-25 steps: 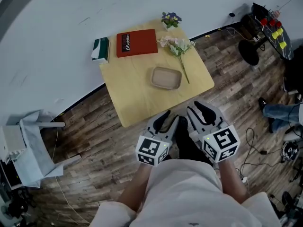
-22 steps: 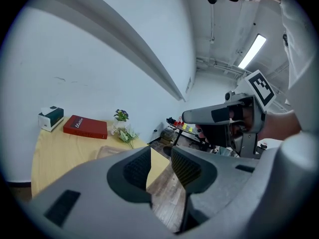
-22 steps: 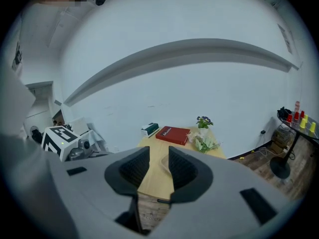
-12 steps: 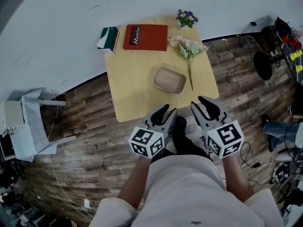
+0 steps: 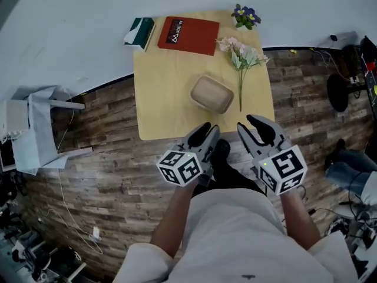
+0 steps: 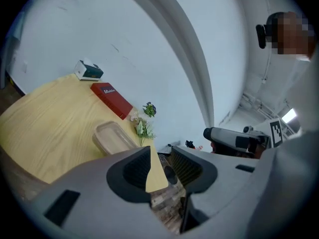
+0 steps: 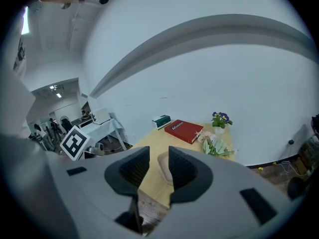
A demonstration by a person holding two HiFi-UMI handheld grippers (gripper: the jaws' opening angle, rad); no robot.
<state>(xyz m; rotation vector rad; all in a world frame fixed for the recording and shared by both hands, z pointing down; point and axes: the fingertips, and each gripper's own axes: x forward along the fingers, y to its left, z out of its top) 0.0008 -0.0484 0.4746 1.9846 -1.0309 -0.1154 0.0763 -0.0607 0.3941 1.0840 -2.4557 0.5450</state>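
Observation:
Over the wood floor just short of the near edge of the small wooden table (image 5: 160, 96), my left gripper (image 5: 207, 135) and right gripper (image 5: 248, 125) hover side by side. Each has its jaws slightly apart and holds nothing. Nearest to them on the table is a tan oblong tray (image 5: 211, 94). Beyond it lie a bunch of pale flowers (image 5: 242, 55), a red book (image 5: 188, 35), a green-white box (image 5: 139, 32) and a small pot of purple flowers (image 5: 246, 15). The left gripper view shows the tray (image 6: 113, 137) and book (image 6: 110, 94). The tray (image 7: 163, 162) shows between the right jaws.
A white stand draped with cloth (image 5: 38, 128) is on the floor to the left. Cables and a black round base (image 5: 339, 90) lie at the right, near a person's leg in jeans (image 5: 347, 161). The white wall runs behind the table. My black shoes (image 5: 222, 158) are between the grippers.
Both grippers have come forward to the table's near edge. The left gripper now looks across the table instead of toward the right gripper. Jaw gaps are unchanged.

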